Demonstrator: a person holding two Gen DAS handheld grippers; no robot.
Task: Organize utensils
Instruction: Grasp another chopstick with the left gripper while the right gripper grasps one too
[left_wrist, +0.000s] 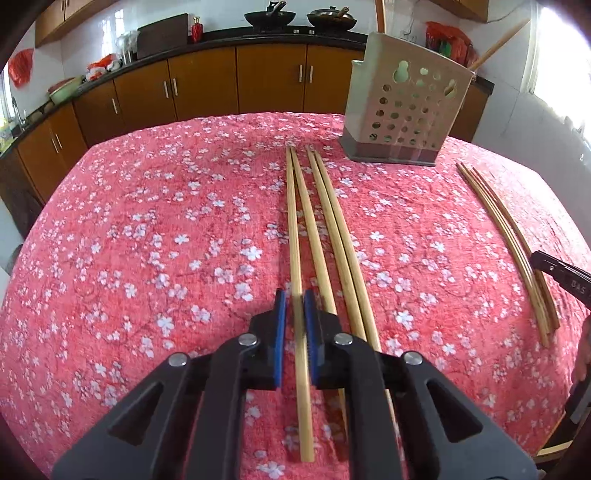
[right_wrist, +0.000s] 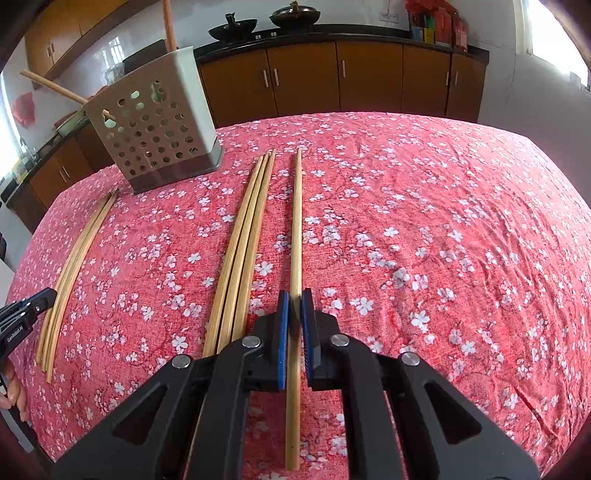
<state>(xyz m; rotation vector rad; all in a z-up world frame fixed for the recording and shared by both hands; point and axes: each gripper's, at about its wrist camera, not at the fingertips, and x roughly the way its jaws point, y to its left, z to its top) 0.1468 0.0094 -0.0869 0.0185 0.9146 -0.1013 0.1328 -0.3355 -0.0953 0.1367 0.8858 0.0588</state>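
In the left wrist view my left gripper (left_wrist: 294, 295) is shut on the leftmost wooden chopstick (left_wrist: 293, 221) of a row lying lengthwise on the table; three more chopsticks (left_wrist: 332, 229) lie just right of it. A perforated beige utensil holder (left_wrist: 402, 110) stands upright at the far right with wooden sticks (left_wrist: 498, 40) jutting out. In the right wrist view my right gripper (right_wrist: 295, 297) is shut on a single chopstick (right_wrist: 297, 221) lying apart from three others (right_wrist: 245, 236) to its left. The holder (right_wrist: 155, 122) stands at the far left there.
A red cloth with white flowers (left_wrist: 147, 221) covers the round table. One finger of the other gripper (left_wrist: 550, 271) shows beside the right-hand chopstick bundle (left_wrist: 509, 236). Brown cabinets (right_wrist: 369, 74) and a counter with woks (left_wrist: 269, 16) lie beyond the table's far edge.
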